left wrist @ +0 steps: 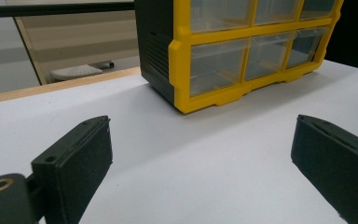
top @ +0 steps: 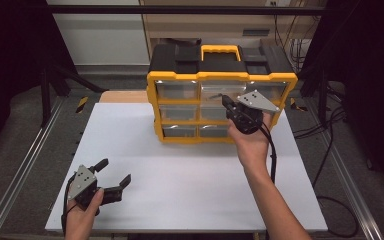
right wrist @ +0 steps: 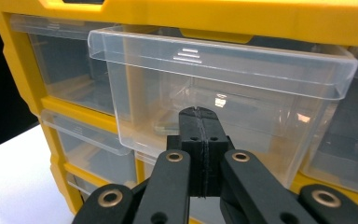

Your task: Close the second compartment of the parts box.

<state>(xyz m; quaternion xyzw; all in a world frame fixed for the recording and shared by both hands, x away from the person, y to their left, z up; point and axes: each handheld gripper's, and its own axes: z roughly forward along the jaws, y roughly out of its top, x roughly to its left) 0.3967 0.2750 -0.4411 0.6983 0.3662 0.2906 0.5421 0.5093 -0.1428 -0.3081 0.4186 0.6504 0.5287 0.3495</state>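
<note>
A yellow and black drawer organizer stands at the back of the white tabletop. Its clear top middle drawer sticks out a little from the yellow frame. My right gripper is shut, jaws pressed together with nothing between them, and its tips are right at that drawer's front wall. From above, the right gripper is level with the top row of drawers. My left gripper rests open near the table's front left corner. In its own view the left gripper points at the organizer across bare table.
Other clear drawers fill the frame in rows around the top middle one. A black cable trails from the right gripper along the forearm. Metal rails run along both sides of the table. Loose cables lie at the right.
</note>
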